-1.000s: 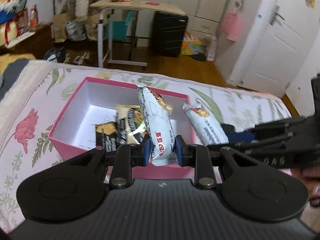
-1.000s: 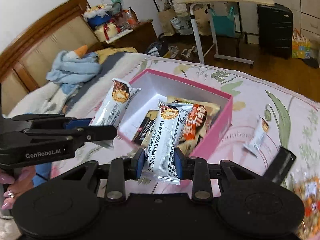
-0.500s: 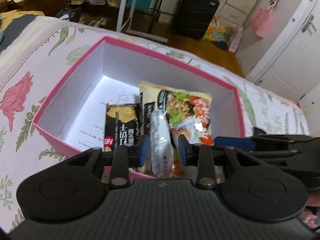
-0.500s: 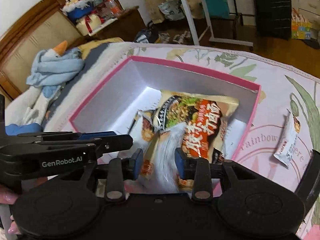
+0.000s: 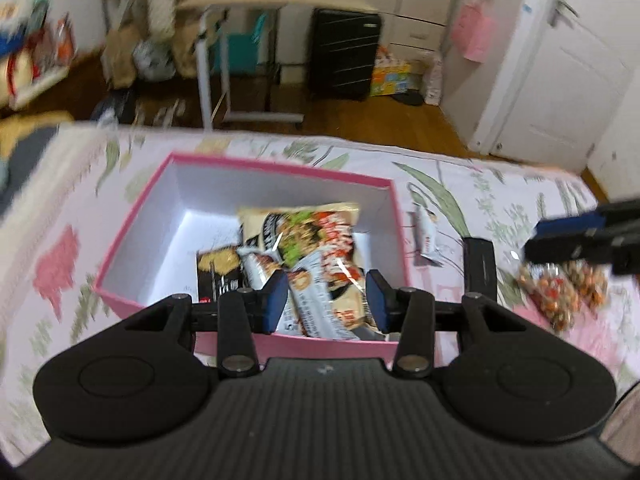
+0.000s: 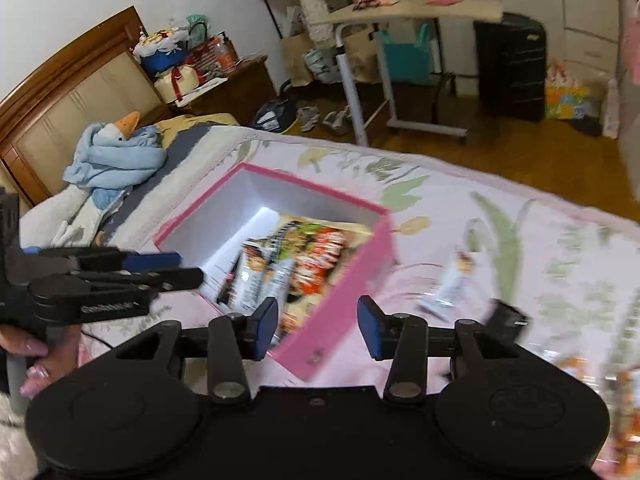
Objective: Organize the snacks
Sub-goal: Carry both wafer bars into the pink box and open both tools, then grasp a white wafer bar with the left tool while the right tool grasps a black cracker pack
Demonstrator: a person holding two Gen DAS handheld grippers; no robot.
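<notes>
- Fingers of your left hand-held gripper [image 5: 327,301] now stand spread with nothing between them; half a second ago they pinched a white snack bar, so you have let it go.
- Your right hand-held gripper [image 6: 318,326] is likewise released and empty, its bar gone from between the pads since the last look.
- Just ahead of the left fingers, both white bars [image 5: 316,304] lie inside the pink box [image 5: 280,168], resting on the big noodle packet [image 5: 304,232] and beside the dark packet [image 5: 218,276]. That means this pair is put away.
- From the right gripper the box sits ahead and to the left, its near corner almost under the left pad; you have drawn back and swung rightward, away from it.
- Ahead and to the right of that gripper, one small white bar [image 6: 450,286] lies loose on the bed's floral cover [image 6: 520,240], well outside the box.
- Just right of it sits a black object [image 6: 506,318], too blurred to name.
- Further right, at the frame edge, a clear bag of mixed nuts [image 5: 560,292] also waits on the cover, under your right gripper's tips in the left view.
- Judging by this, the loose bar is your likeliest next pick, with the nut bag after.
</notes>
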